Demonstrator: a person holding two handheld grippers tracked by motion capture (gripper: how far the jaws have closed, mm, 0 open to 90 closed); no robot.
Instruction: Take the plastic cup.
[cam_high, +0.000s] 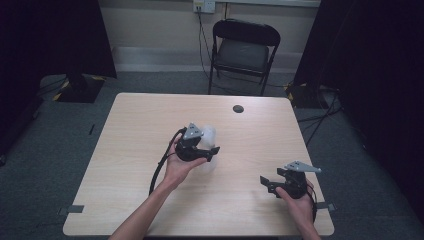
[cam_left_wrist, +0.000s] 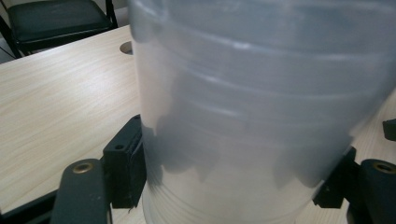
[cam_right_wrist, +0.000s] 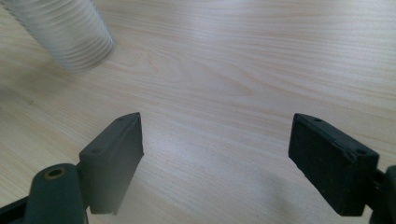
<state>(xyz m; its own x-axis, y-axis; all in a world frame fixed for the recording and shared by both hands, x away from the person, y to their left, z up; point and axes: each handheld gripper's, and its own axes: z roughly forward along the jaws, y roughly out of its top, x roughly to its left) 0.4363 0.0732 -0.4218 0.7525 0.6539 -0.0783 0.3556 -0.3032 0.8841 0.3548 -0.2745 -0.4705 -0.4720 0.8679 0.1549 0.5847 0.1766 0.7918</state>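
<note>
Left tool snug round translucent ribbed cup (contents unclear), right tool wide, w/ nothing between.

Cup on table, between left gripper jaws; right gripper right of cup; chair behind table.

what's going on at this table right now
A person sits at a wooden table with a gripper in each hand. The left gripper has its fingers on either side of a translucent plastic cup, pads pressed against its wall. The right gripper rests near the table's front edge, fingers wide apart with nothing between them.
</note>
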